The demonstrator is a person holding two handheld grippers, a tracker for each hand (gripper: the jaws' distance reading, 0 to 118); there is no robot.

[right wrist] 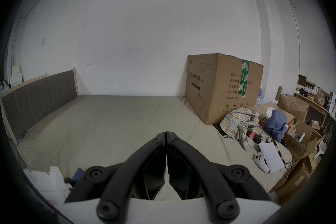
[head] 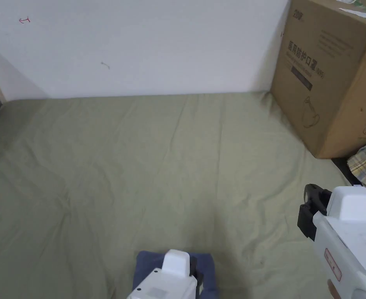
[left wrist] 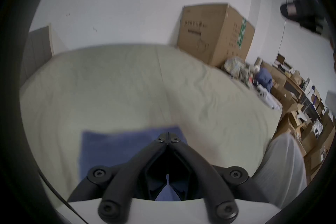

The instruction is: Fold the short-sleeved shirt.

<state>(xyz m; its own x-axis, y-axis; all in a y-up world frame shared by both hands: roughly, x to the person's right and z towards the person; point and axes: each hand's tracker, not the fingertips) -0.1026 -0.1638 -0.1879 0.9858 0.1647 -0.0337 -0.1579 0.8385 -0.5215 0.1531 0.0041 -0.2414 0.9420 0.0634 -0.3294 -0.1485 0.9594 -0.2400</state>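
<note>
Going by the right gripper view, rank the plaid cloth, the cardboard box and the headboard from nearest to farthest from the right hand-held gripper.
1. Plaid cloth: right of the right hand-held gripper, at the bed's edge.
2. Cardboard box: behind the cloth, against the wall.
3. Headboard: far left end of the bed.
</note>
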